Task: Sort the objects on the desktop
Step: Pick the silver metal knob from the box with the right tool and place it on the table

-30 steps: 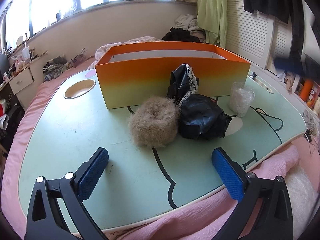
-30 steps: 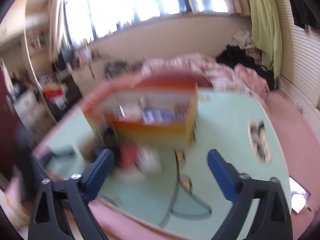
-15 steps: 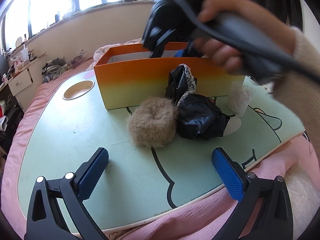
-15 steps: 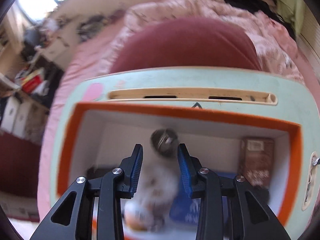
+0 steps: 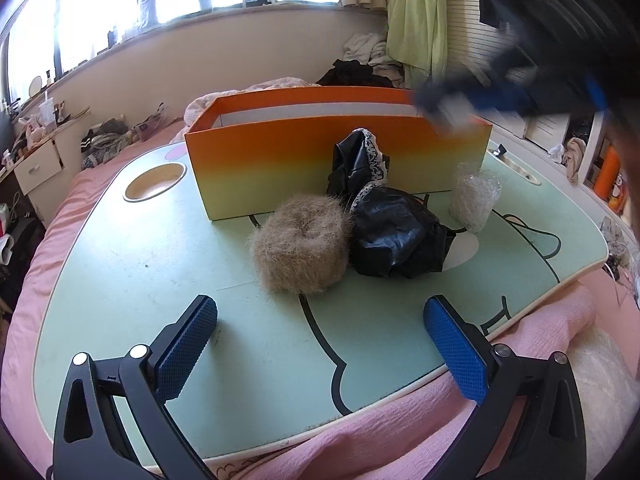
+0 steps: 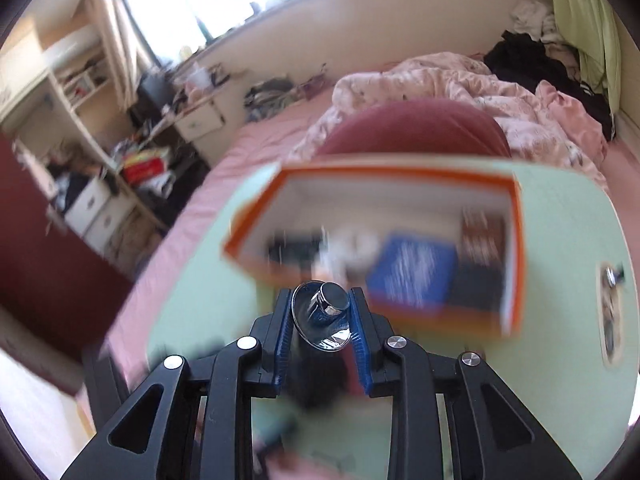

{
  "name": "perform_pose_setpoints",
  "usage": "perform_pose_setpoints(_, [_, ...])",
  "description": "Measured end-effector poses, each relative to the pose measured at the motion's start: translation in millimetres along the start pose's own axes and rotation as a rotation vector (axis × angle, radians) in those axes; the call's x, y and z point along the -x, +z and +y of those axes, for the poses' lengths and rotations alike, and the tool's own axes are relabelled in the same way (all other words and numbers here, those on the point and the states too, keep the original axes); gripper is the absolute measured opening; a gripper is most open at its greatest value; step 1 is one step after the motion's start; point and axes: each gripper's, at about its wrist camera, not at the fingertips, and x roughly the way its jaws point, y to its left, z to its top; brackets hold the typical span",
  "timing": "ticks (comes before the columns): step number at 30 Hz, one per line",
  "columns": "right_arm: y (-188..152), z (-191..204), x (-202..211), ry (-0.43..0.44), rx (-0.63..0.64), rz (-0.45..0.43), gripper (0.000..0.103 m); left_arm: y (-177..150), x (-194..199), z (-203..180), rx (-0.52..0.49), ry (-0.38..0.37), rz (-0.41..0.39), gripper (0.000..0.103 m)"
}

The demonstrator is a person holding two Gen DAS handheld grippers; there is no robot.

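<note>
My left gripper (image 5: 320, 308) hovers open over the near edge of the green lap table (image 5: 160, 280), nothing between its pads. Ahead of it lie a beige furry ball (image 5: 300, 252), a crumpled black bag with lace trim (image 5: 392, 240) and a clear plastic wad (image 5: 474, 200), all in front of the orange box (image 5: 340, 152). My right gripper (image 6: 322, 300) is closing, its blue pads pressing a shiny round metal piece (image 6: 328, 312) above the table, on the near side of the orange box (image 6: 516, 240). In the left wrist view the right gripper (image 5: 452, 108) is a blur by the box's right corner.
Inside the box lie a blue pack (image 6: 416, 268), a brown pack (image 6: 482, 236) and blurred items. A round cup recess (image 5: 154, 186) sits in the table's far left. Pink bedding (image 5: 360, 432) surrounds the table; furniture and clutter stand to the left.
The right gripper swung over the box, narrowed its jaws around the metal piece and pulled back out with it. The hand has gone from above the box. The left gripper has not moved.
</note>
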Motion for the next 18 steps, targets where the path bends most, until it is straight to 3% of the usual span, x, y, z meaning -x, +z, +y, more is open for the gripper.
perform_pose_setpoints(3, [-19.5, -1.4, -25.7, -0.109, 0.070, 0.062, 0.026, 0.5, 0.6, -0.9, -0.003, 0.000, 0.002, 0.103])
perform_pose_setpoints(6, [-17.7, -3.2, -33.7, -0.196, 0.113, 0.001, 0.027, -0.4, 1.7, -1.4, -0.004, -0.002, 0.002, 0.103])
perform_pose_setpoints(7, [-16.8, -3.8, -28.0, -0.222, 0.107, -0.056, 0.033, -0.8, 1.8, -0.8, -0.004, -0.002, 0.002, 0.103])
perform_pose_setpoints(8, [-18.3, -5.3, -21.6, -0.233, 0.093, -0.091, 0.052, -0.7, 1.7, -1.2, -0.004, -0.003, 0.002, 0.103])
perform_pose_setpoints(10, [-29.3, -8.1, -1.6, -0.190, 0.076, -0.166, 0.072, -0.5, 1.8, -1.4, -0.005, -0.004, 0.002, 0.103])
perform_pose_setpoints(12, [-48.4, -8.5, 14.8, -0.174, 0.095, -0.193, 0.073, -0.4, 1.7, -1.4, -0.006, -0.005, 0.003, 0.103])
perform_pose_setpoints(14, [-71.1, -11.8, 25.4, -0.220, 0.120, -0.184, 0.073, -0.4, 1.7, -1.1, -0.006, -0.006, 0.003, 0.103])
perform_pose_setpoints(18, [-99.4, -36.0, 14.5, -0.266, 0.065, -0.115, 0.077, -0.6, 1.9, -1.0, -0.008, -0.009, 0.003, 0.103])
